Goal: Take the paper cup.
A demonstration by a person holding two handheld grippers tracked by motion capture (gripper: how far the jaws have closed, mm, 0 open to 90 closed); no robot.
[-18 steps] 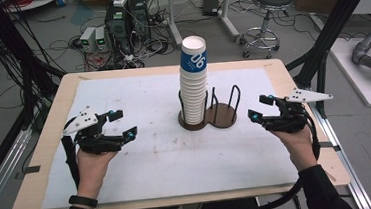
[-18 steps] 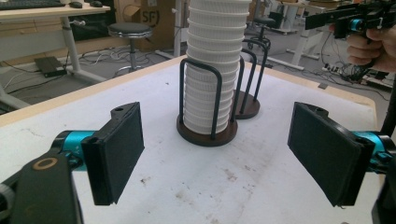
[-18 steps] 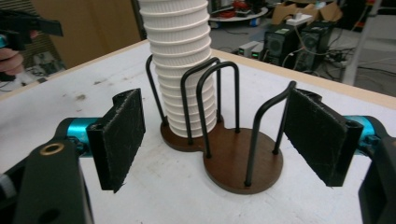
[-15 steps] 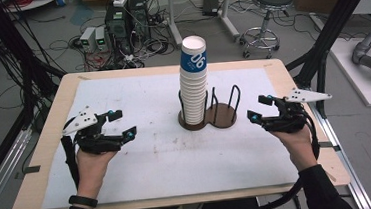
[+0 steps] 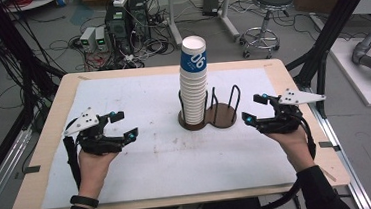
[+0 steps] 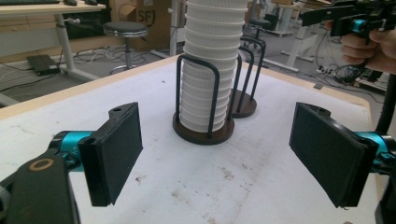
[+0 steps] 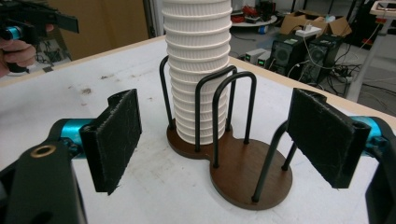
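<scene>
In both gripper views the top of the cup stack (image 6: 212, 60) runs past the upper edge, so its uppermost cups are cut off. In the high view the printed mark on the top cup (image 5: 193, 58) is too blurred to read with certainty. The person's forearms leave that view at the bottom edge. In the left gripper view the right gripper (image 6: 348, 21) is cropped by the top and right edges. The stack hides the far uprights of the holder (image 7: 233, 158).

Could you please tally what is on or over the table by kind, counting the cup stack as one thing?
Cup stacks: 1, the tall stack of white paper cups
Cup holders: 1, the dark two-ring holder, stack in its left ring, right ring empty
Grippers: 2, left gripper and right gripper, both open
Total: 4
</scene>
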